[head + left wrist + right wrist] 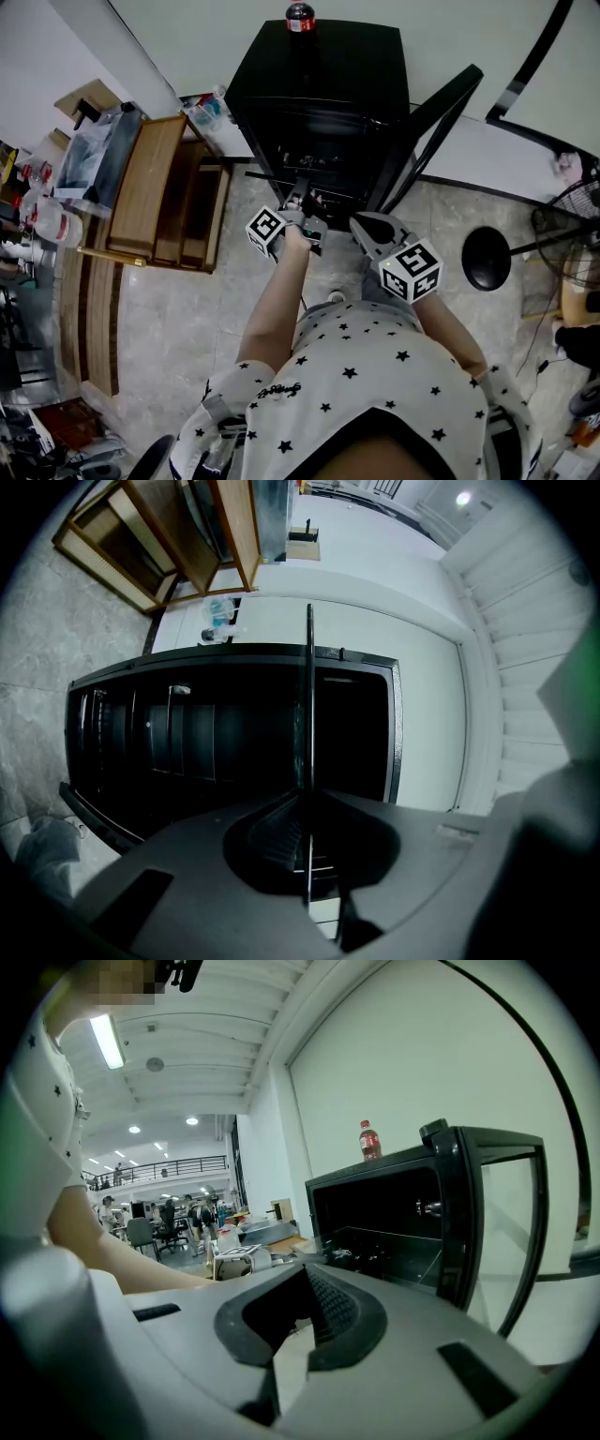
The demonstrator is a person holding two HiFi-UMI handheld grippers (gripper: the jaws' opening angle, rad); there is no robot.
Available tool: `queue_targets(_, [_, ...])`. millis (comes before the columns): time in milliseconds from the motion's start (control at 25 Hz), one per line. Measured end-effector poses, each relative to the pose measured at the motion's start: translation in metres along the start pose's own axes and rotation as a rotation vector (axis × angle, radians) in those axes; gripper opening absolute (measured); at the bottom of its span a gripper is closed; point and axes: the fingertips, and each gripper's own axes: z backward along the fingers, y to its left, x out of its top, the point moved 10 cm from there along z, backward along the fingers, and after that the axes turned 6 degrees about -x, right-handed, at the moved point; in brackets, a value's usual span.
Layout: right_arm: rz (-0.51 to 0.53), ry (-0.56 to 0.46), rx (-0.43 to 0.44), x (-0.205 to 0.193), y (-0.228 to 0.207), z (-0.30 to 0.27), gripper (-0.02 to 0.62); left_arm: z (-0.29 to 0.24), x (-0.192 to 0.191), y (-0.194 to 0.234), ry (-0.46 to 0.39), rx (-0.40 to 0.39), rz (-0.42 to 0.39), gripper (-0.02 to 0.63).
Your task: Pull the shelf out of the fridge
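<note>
Down on the floor against the white wall stands a small black fridge [319,84], its door [427,127] swung wide to the fridge's right side. A cola bottle [299,16] stands upright on top of the fridge, near its back edge.

The left gripper [302,208] is right at the mouth of the fridge, low in the opening. In the left gripper view its jaws are clamped on the shelf [309,714], a thin flat pane seen edge-on as a narrow line that runs from between the jaws straight toward the dark interior of the fridge. The front edge of the shelf is in the grip. How much of the shelf sits inside the fridge is hard to judge, as the cavity is very dark, though the far end seems to reach into it.

The right gripper [367,230] hangs just in front of the fridge, below the open door and beside the left gripper, touching neither fridge nor shelf. In the right gripper view its jaws are closed on each other with nothing between them, and the fridge's open compartment lies ahead of them.

A wooden shelf unit [164,192] stands to the left of the fridge, near it.
</note>
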Motion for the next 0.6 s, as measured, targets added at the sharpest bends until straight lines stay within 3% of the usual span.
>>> queue_targets(600, [0.017, -0.017, 0.003, 0.0025, 0.0029, 0.0003, -0.008, 0.0004, 0.0003, 0.0, -0.001, -0.002, 0.001, 0.031])
